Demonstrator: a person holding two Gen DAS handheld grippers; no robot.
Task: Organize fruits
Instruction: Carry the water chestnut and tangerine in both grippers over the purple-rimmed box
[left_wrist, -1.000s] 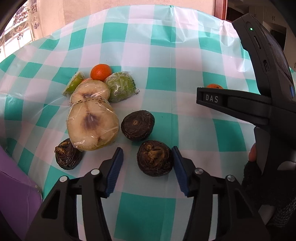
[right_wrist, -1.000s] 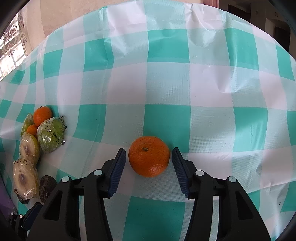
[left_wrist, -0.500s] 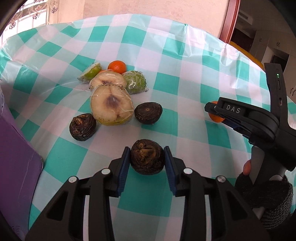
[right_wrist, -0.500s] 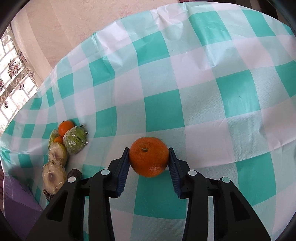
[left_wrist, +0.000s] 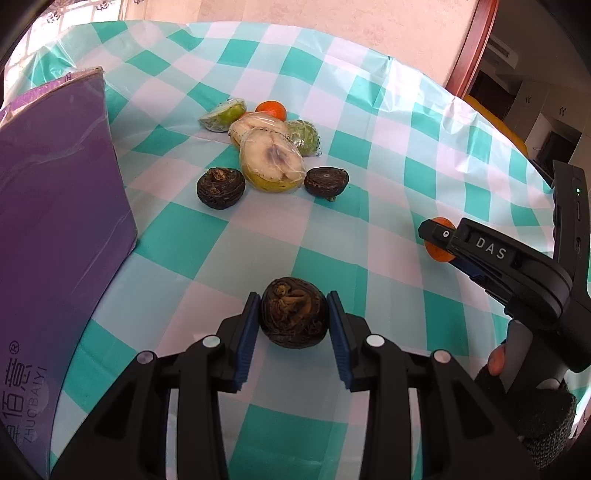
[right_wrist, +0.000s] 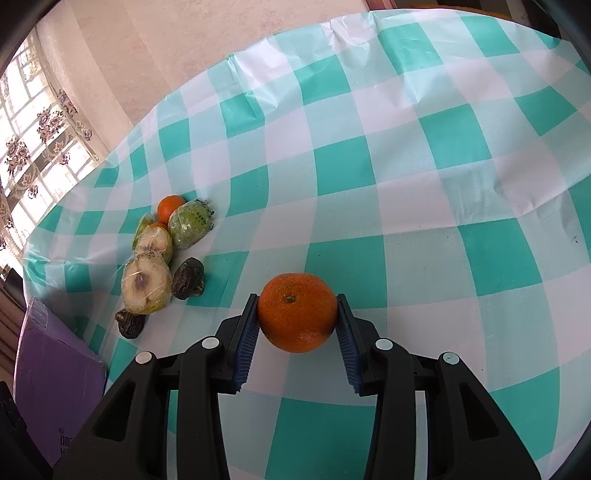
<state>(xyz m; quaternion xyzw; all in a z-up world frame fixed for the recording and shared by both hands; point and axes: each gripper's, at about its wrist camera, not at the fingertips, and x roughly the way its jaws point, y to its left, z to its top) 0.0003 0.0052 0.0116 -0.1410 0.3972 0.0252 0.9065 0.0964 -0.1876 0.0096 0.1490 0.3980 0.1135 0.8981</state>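
left gripper (left_wrist: 294, 320): clamped on a dark wrinkly fruit (left_wrist: 294, 317), blue pads tight on both sides, held above the checked cloth (left_wrist: 258, 236)
right gripper (right_wrist: 297, 322): gripping an orange (right_wrist: 297, 317) between its pads, stem end up, also above the cloth; from the left cam it sits off to the right with the orange (left_wrist: 437, 240) peeking out behind its tip
purple box (left_wrist: 55, 236): near left, standing right at the table edge
dark fruits: two more on the cloth, one (left_wrist: 220, 187) left of the pile and one (left_wrist: 326, 181) right of it
pile: wrapped cut pear (left_wrist: 271, 164) in front, touching a second wrapped half (left_wrist: 255, 125) behind it
far end: wrapped green fruit (left_wrist: 304, 134) on the right, lime wedge (left_wrist: 223, 114) on the left, small orange (left_wrist: 271, 110) at the back
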